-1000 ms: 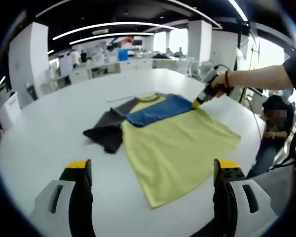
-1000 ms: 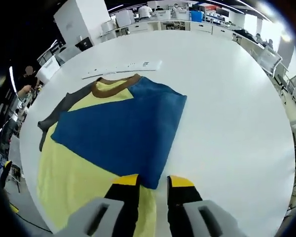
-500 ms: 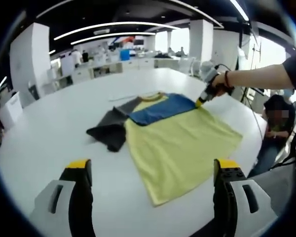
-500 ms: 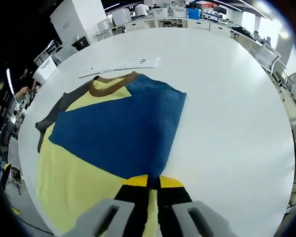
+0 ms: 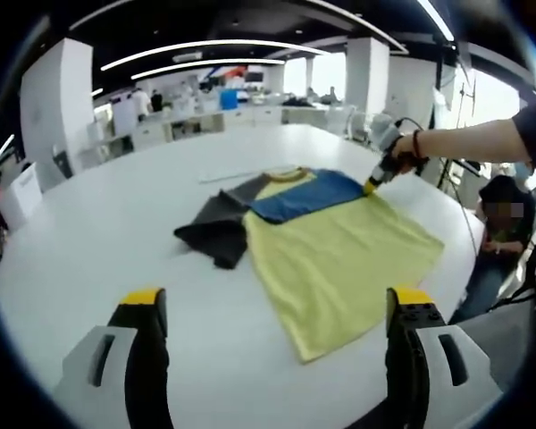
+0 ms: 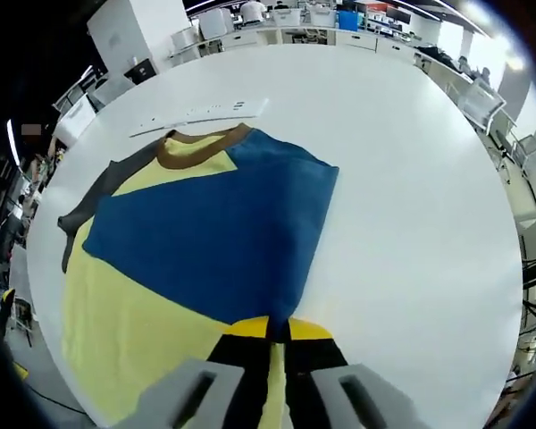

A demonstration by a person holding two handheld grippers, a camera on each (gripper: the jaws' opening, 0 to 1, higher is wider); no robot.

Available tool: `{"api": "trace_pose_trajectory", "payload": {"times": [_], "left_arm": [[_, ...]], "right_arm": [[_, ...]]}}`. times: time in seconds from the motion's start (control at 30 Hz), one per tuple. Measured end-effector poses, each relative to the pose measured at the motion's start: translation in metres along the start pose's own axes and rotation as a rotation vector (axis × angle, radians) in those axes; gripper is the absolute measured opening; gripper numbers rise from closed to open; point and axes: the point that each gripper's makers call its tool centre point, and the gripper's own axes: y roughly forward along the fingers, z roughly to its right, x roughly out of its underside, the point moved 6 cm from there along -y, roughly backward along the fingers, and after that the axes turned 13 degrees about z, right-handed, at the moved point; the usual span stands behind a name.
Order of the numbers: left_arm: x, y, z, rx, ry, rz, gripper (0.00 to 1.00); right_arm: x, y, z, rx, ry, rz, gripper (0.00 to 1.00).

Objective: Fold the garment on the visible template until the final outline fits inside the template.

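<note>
Currently the yellow short-sleeved T-shirt with a brown collar [image 6: 143,313] lies flat on the round white table [image 6: 411,179], its blue sleeve [image 6: 223,241] folded across the chest toward 9 o'clock in the right gripper view and its dark grey sleeve [image 6: 98,192] spread out at the far side near 10 o'clock. The right gripper [image 6: 270,332] rises from 6 o'clock with its yellow-tipped jaws pressed together, pinching the corner of the blue sleeve where it meets the yellow cloth. A thin white strip with small dark marks [image 6: 196,113] lies on the table just beyond the collar, toward 11 o'clock.

In the left gripper view the T-shirt [image 5: 339,259] sits near the centre, the dark grey sleeve [image 5: 216,234] bunched at its 9 o'clock side and the blue sleeve [image 5: 308,195] at 12 o'clock. The left gripper [image 5: 277,308] has its jaws spread wide at 7 and 5 o'clock, holding nothing, above bare table [image 5: 116,232]. The right gripper [image 5: 372,186] touches the shirt at 2 o'clock, held by a person's hand [image 5: 402,163]. A seated person [image 5: 500,214] is at 3 o'clock.
</note>
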Motion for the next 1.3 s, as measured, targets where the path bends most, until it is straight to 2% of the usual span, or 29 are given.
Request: {"api": "trace_pose_trajectory", "payload": {"times": [0.53,0.7,0.8,0.97,1.3], "left_arm": [[-0.004,0.006,-0.006,-0.012,-0.012,0.014,0.94],[-0.005,0.014,-0.008,-0.008,-0.014,0.011,0.88],[-0.007,0.018,-0.014,-0.042,-0.023,0.022,0.82],[-0.007,0.028,-0.026,-0.083,-0.015,0.022,0.73],[0.0,0.052,-0.041,-0.117,-0.038,-0.005,0.57]], "right_arm": [[0.002,-0.007,0.028,0.03,-0.005,-0.012,0.0],[0.004,-0.008,0.033,0.024,0.032,-0.01,0.0],[0.004,-0.008,0.032,0.02,0.036,-0.01,0.0],[0.003,-0.007,0.03,0.019,-0.007,-0.014,0.0],[0.003,-0.007,0.031,0.026,-0.007,0.002,0.02]]}}
